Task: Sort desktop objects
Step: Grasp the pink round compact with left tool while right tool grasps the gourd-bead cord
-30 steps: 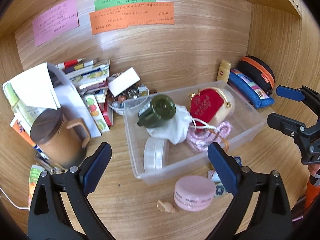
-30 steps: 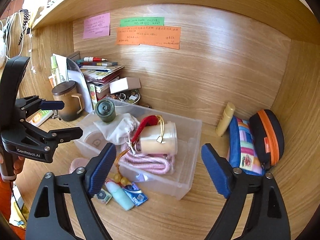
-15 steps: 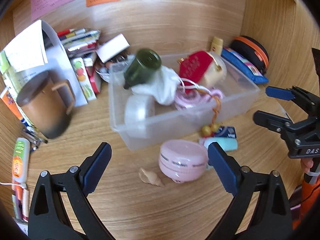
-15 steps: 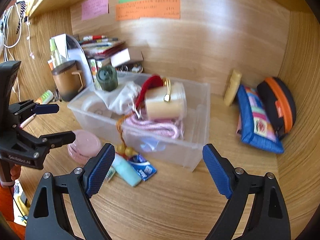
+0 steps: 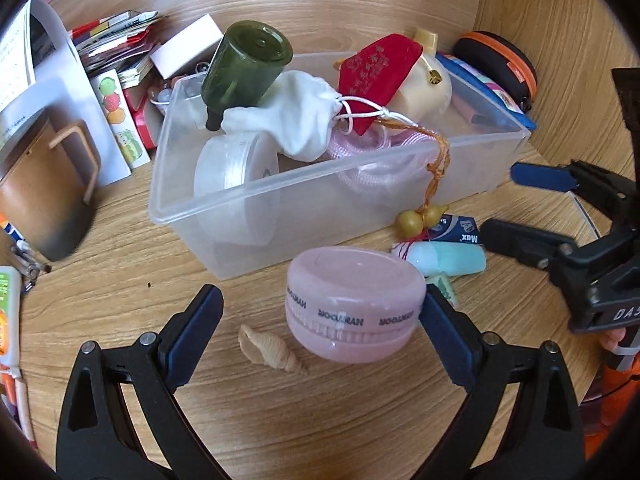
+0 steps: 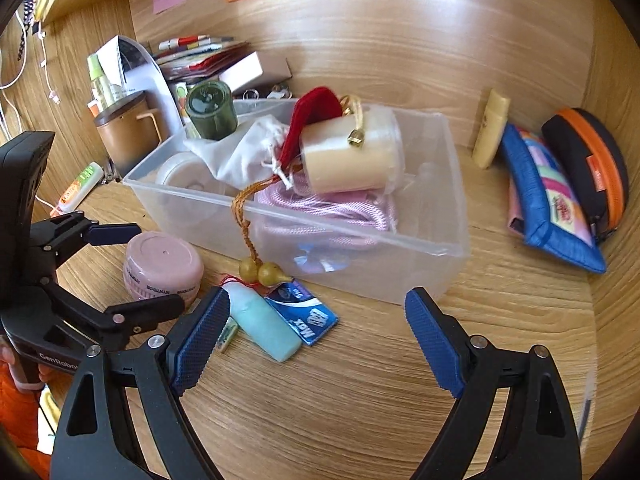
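Nearest to the left wrist camera, the left gripper (image 5: 322, 320) is wide open and holds nothing. The pink round case (image 5: 354, 304) sits between its two blue pads; the right pad looks just beside the case wall, but I cannot tell if it touches. A small beige shell (image 5: 272, 348) lies on the wooden desk (image 5: 320, 420), also between the pads, left of the case.

The right gripper (image 6: 316, 340) is open as well and empty. It hangs low over the desk, near the pale green tube (image 6: 262, 326) and the blue sachet (image 6: 306, 314), which lie together in front of the clear plastic bin (image 6: 420, 276). A tiny green-white packet (image 6: 228, 334) lies just beside the tube.

Further back, the bin already holds several things: a white drawstring pouch (image 5: 296, 114), a dark green bottle (image 5: 246, 66), a clear round box (image 5: 236, 168), pink cord (image 6: 320, 208), a red pouch (image 5: 378, 70) and a cream jar (image 6: 352, 156). A charm with two golden gourds (image 6: 260, 272) hangs over the bin's front wall.

I judge the sorting as partly done. The pink case, shell, tube, sachet and packet are still outside the bin, and closing on the pink case looks like the next step. Behind the bin, a brown mug (image 5: 40, 200) and a stack of booklets (image 5: 116, 48) stand at the left, and two zip pouches (image 6: 568, 192) at the right.
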Motion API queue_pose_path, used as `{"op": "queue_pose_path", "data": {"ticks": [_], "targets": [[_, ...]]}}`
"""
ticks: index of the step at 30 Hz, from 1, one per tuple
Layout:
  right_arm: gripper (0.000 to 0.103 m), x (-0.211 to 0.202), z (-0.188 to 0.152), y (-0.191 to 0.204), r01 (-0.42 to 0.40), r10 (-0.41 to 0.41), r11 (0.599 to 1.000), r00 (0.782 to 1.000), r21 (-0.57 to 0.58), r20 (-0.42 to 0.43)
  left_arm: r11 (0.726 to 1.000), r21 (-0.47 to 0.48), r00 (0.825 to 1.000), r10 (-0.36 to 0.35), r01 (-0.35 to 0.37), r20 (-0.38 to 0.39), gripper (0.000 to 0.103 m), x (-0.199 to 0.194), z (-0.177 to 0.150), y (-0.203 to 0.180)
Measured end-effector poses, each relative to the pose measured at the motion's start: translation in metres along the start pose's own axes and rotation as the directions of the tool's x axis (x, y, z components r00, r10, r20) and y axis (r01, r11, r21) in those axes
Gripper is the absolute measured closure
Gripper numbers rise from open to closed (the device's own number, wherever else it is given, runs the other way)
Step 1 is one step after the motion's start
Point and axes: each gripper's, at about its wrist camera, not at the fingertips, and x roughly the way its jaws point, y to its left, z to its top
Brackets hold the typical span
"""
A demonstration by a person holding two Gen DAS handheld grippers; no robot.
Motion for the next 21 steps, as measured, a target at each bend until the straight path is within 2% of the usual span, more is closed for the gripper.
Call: {"op": "queue_pose_path", "data": {"ticks": [8,12,16,18,19,21], "targets": [[0.018,0.018,0.007,0.005,-0.042,0.043,0.998,0.999,0.050,-0.026,0.999,-0.005,0.999,-0.039,0.039,0.019,0.014,0.000,0.001,0.008],[0.032,0.027,0.011,0.012,-0.051,0.053,0.998,0.997,0.034,-0.049,0.997,-0.006,0.997,-0.072,0.072,0.022,0.023,-0.001,-0.001,0.011],[0.037,0.035,0.012,0.021,-0.042,0.043,0.999,0.997,0.016,-0.071,0.995,-0.012,0.995,-0.095,0.095,0.028,0.029,0.000,-0.003,0.014],[0.038,0.038,0.013,0.022,-0.041,0.043,0.999,0.996,0.021,-0.077,0.993,-0.020,0.993,-0.114,0.114,0.029,0.035,0.001,-0.004,0.016],[0.038,0.040,0.014,0.022,-0.044,0.046,0.999,0.996,0.027,-0.079,0.993,-0.021,0.993,-0.117,0.117,0.027,0.041,0.001,-0.005,0.019],[0.038,0.044,0.015,0.022,-0.051,0.055,0.998,0.994,0.046,-0.093,0.993,-0.030,0.993,-0.109,0.110,0.034,0.041,-0.001,-0.007,0.020]]}}
